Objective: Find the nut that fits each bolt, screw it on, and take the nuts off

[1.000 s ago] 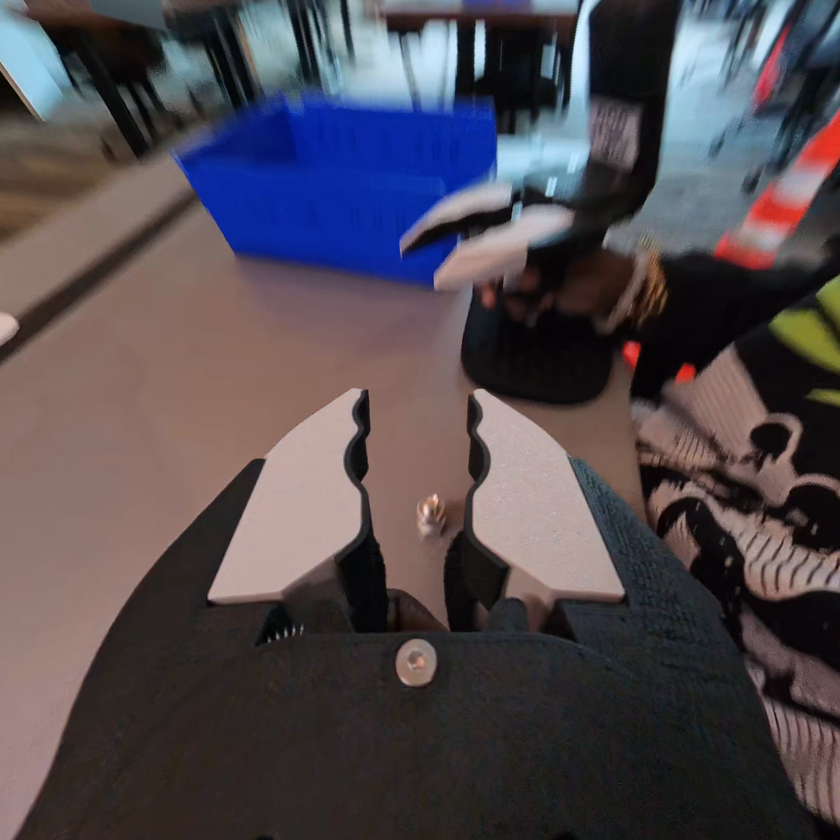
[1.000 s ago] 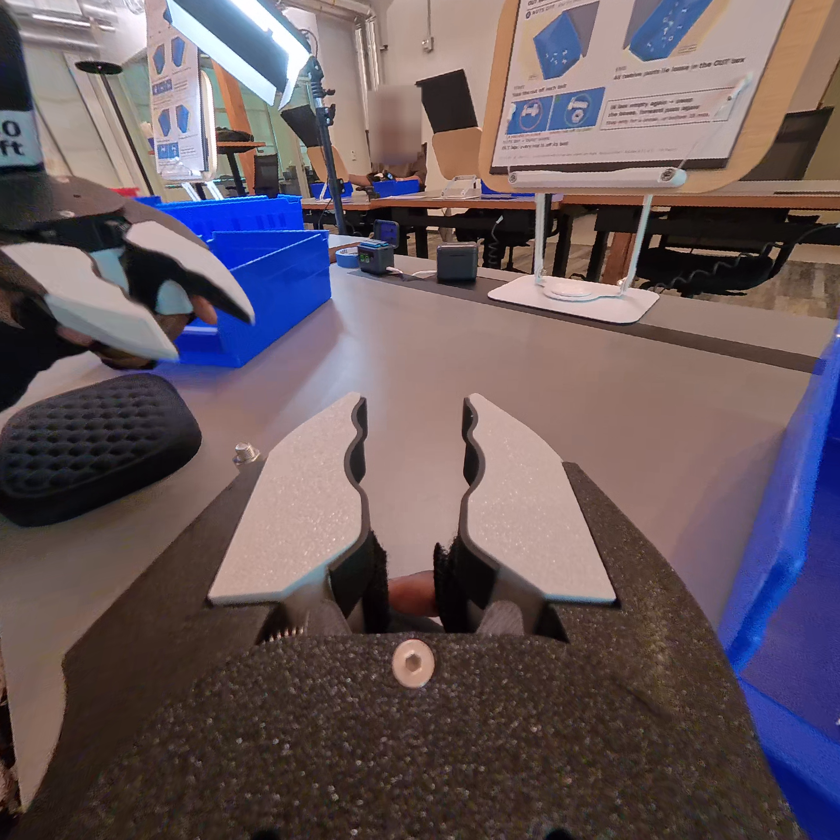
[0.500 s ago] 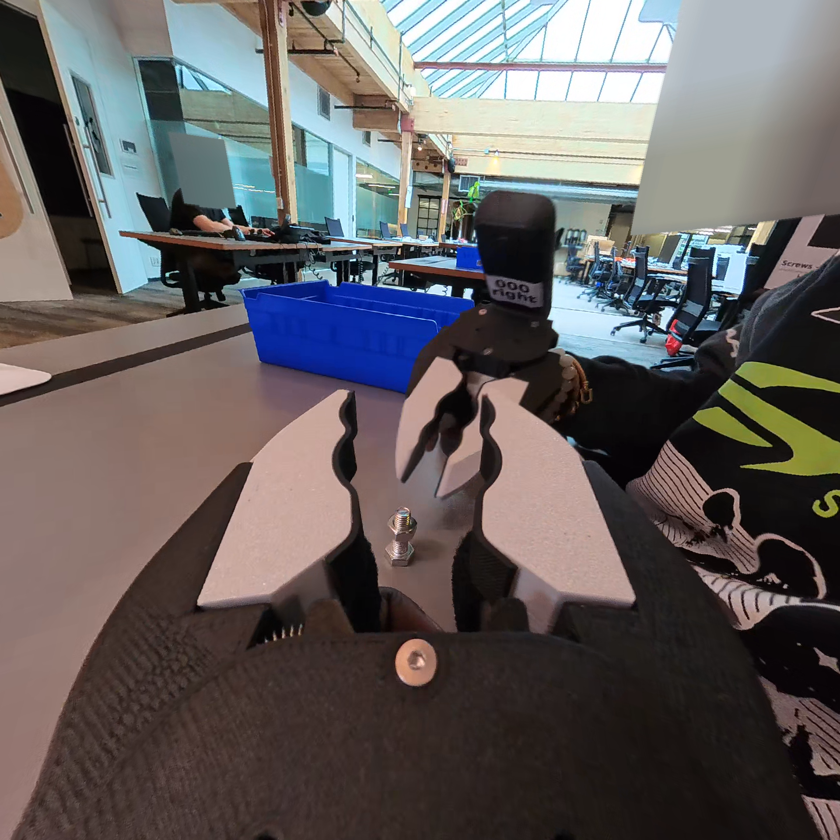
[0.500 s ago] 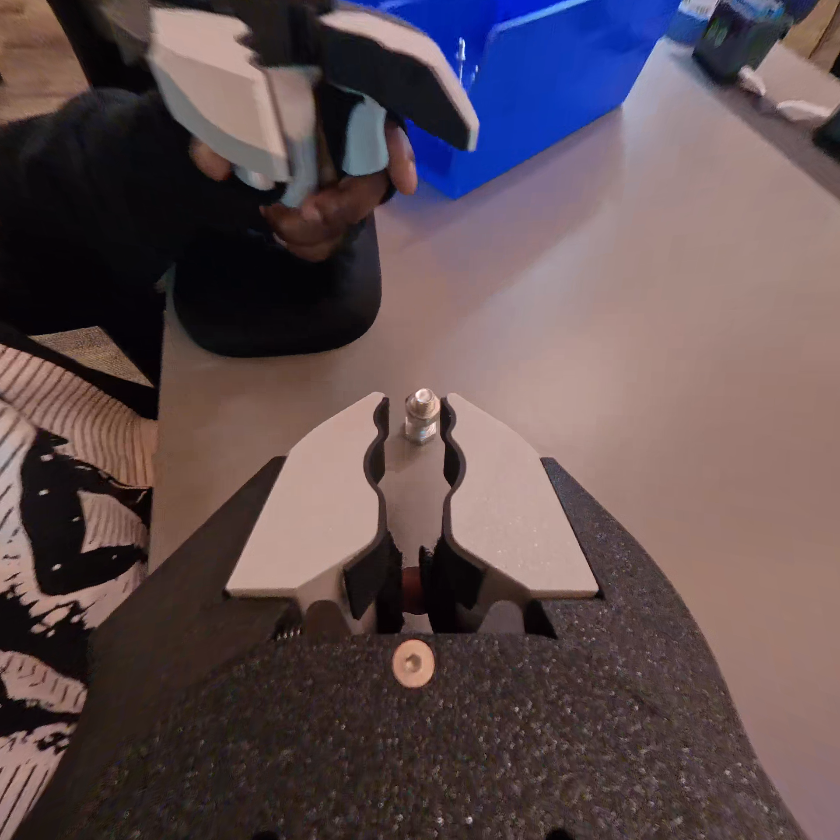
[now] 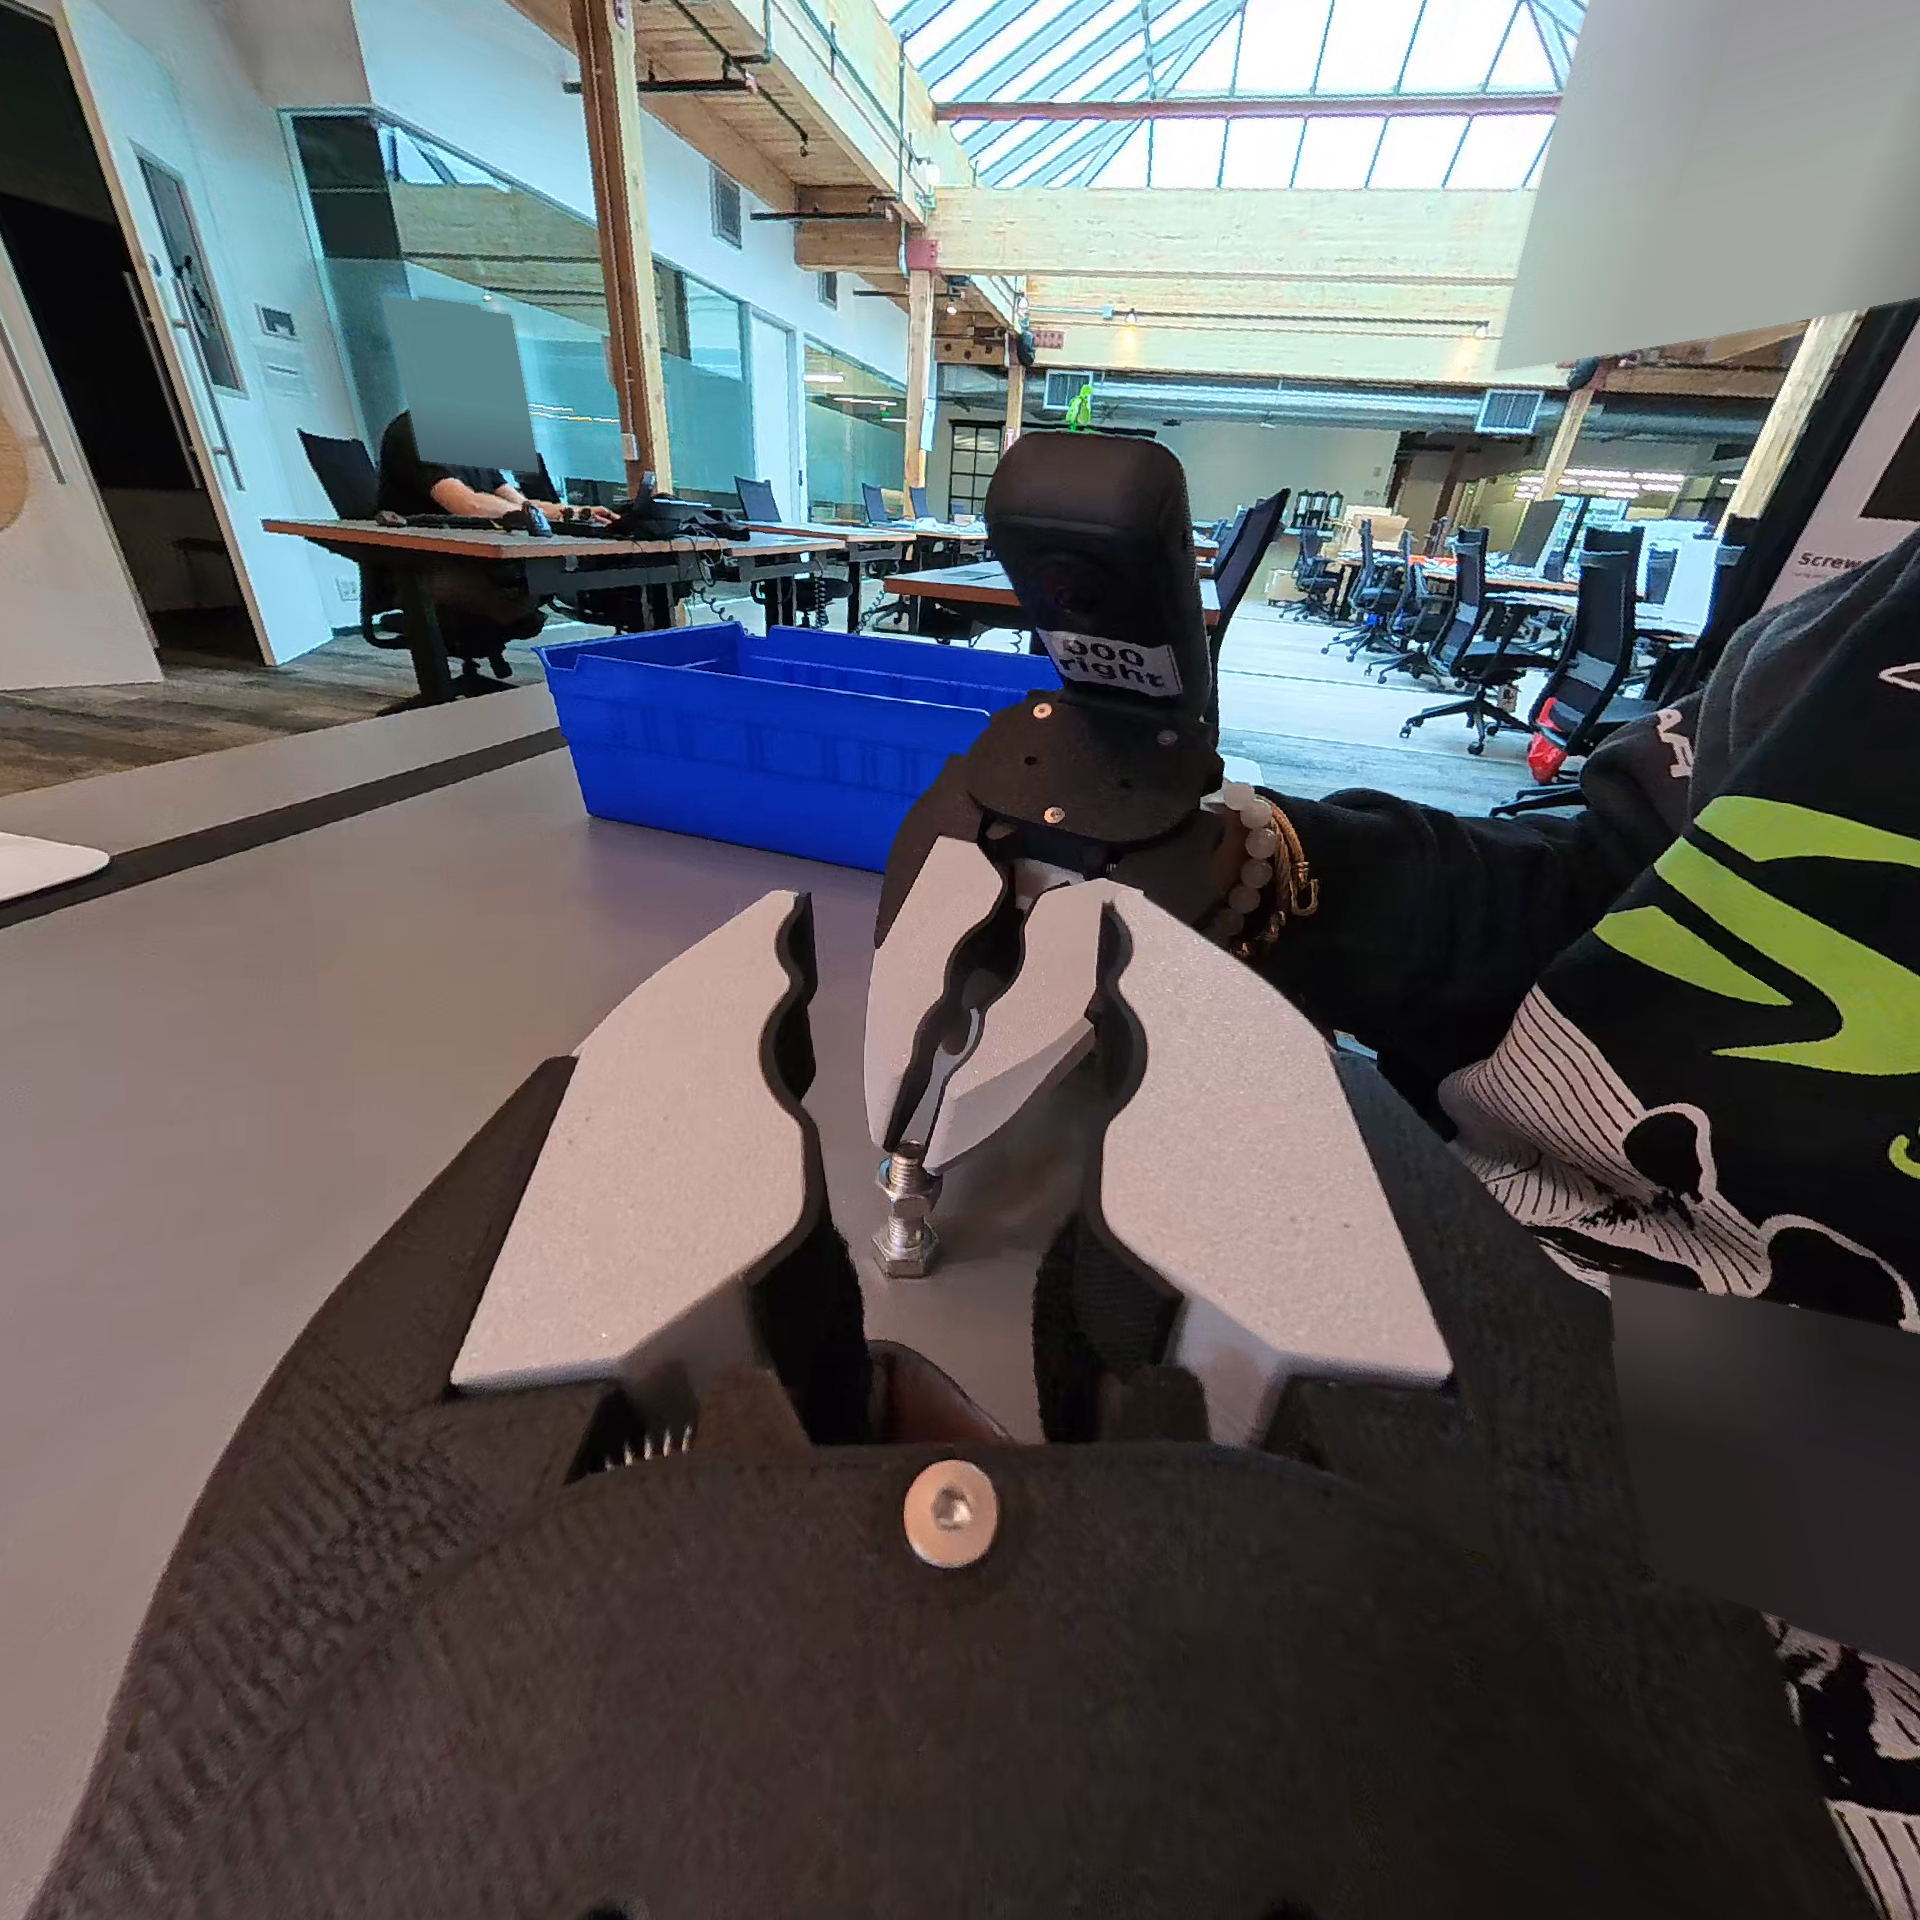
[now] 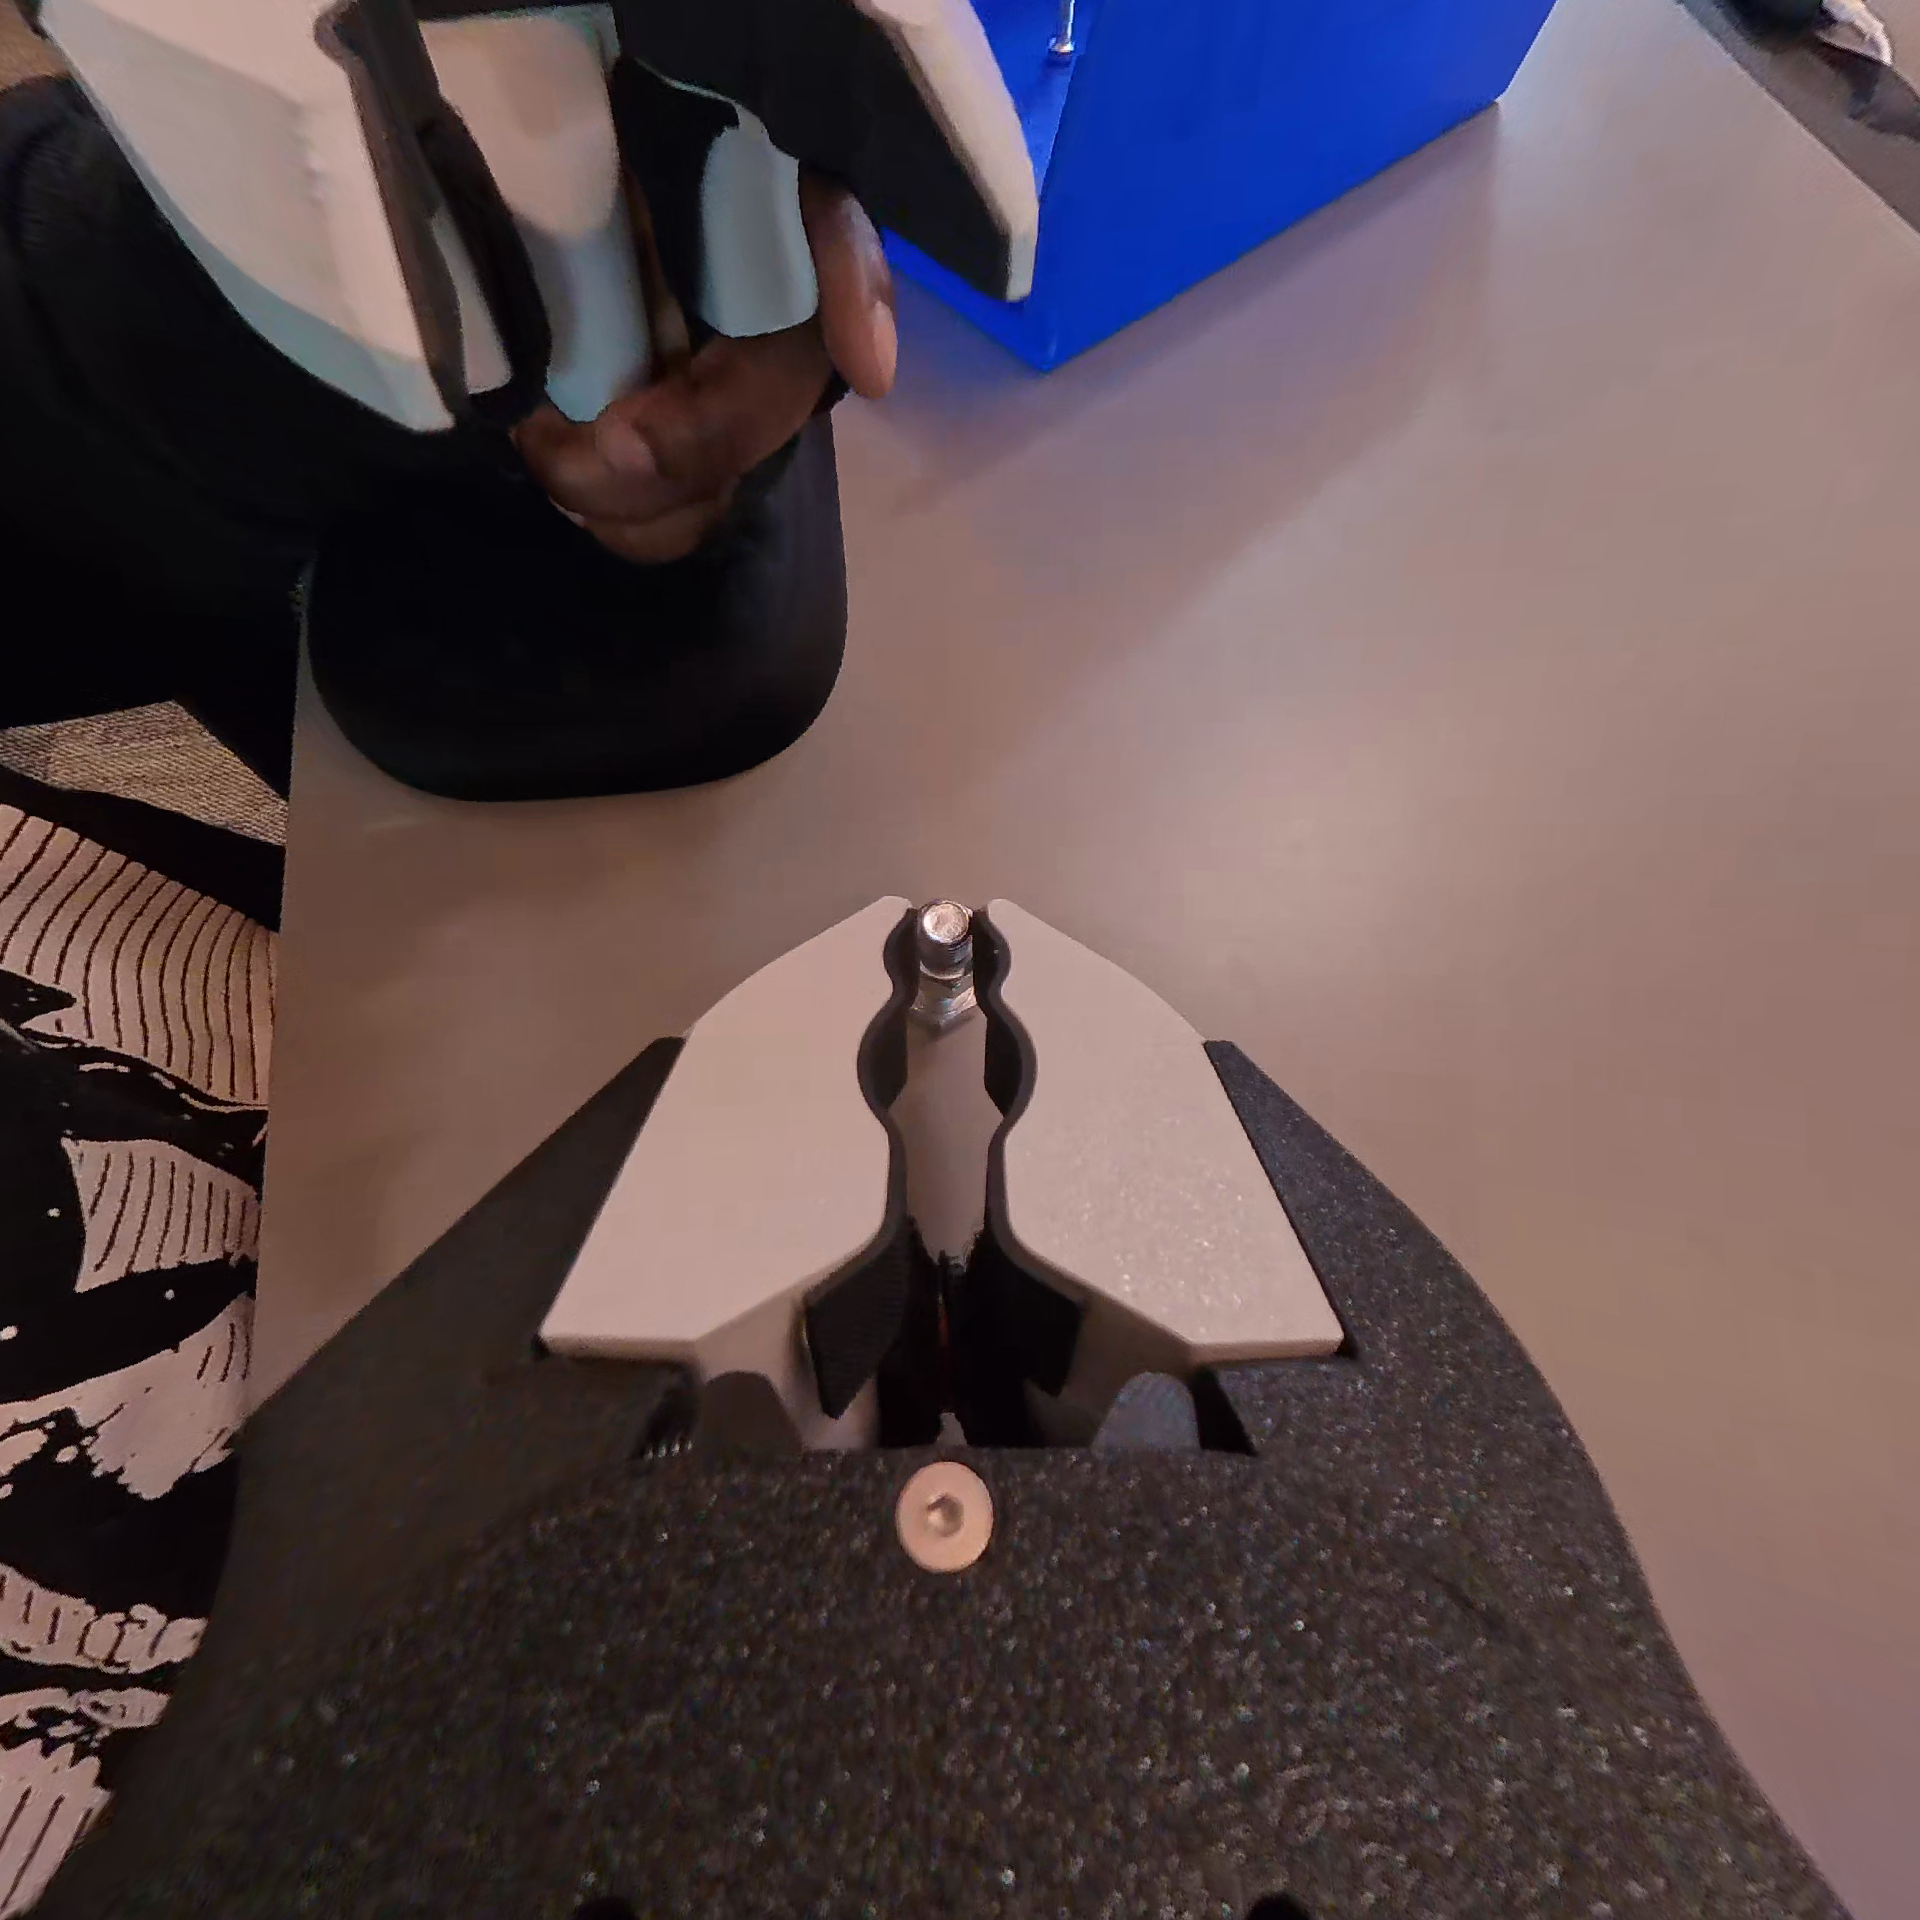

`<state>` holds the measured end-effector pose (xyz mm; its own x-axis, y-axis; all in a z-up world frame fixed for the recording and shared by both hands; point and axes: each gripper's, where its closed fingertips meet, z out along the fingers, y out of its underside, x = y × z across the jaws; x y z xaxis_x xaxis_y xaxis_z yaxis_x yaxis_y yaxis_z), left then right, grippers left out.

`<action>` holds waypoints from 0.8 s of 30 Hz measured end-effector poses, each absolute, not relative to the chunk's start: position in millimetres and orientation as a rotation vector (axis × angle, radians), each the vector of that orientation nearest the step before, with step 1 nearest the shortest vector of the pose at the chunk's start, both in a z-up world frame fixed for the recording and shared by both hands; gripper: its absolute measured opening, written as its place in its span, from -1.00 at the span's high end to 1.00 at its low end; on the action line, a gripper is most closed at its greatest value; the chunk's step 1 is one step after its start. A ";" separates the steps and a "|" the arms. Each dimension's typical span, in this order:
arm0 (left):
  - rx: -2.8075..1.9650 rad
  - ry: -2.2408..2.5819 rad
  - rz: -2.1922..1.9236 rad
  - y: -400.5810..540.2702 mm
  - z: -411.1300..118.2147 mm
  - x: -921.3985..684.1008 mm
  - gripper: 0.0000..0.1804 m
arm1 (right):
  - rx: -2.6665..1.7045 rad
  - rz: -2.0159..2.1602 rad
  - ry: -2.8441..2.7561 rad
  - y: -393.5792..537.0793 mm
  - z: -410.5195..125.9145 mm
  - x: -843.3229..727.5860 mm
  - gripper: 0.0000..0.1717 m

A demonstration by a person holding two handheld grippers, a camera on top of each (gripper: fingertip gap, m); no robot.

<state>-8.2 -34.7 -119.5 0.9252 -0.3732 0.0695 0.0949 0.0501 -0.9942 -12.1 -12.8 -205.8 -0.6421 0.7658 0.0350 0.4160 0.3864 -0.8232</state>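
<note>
A small silver bolt [image 5: 907,1210] stands on its head on the grey table [image 5: 312,1039], with a nut partway up its shaft. My right gripper [image 6: 943,914] comes down from above and is shut on the bolt's threaded top end [image 6: 943,940]; both pads press on it. In the left wrist view the right gripper's fingertips [image 5: 914,1127] meet at the bolt's top. My left gripper [image 5: 951,914] is open, low over the table, with the bolt standing free between the roots of its fingers. In the right wrist view the left gripper [image 6: 623,208] shows at the top left, held by a hand.
A blue bin [image 5: 769,748] stands on the table beyond the bolt; its corner shows in the right wrist view [image 6: 1247,156]. A black padded rest [image 6: 582,665] lies under the left hand. The person's patterned sleeve [image 5: 1714,987] is at the right. A white stand base [image 5: 42,862] is at the far left. The gap from one gripper's tips to the other's is roughly 9 cm.
My right gripper swung over from the right, came down over the bolt and closed its fingers on the top end. My left gripper opened wider and settled around the bolt.
</note>
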 end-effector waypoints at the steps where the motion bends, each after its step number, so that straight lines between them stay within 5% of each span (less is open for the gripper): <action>1: -1.482 0.227 -0.358 -34.6 -119.5 -8.6 0.42 | -1.018 1.149 -2.233 -11.6 -204.9 -12.4 0.89; 15: -1.703 0.126 0.059 7.5 -139.9 -5.4 0.42 | -1.043 1.384 -1.981 1.5 -98.2 2.3 0.89; 24: -1.643 0.105 0.051 17.0 -134.4 7.3 0.57 | -1.099 1.441 -1.901 -1.0 -91.8 2.1 0.89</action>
<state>7.3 17.0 -134.4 0.9946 -0.0374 -0.0972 -0.0997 -0.0718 -0.9924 2.1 -1.0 -91.8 -0.5427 0.8368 -0.0727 0.2963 0.1098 -0.9488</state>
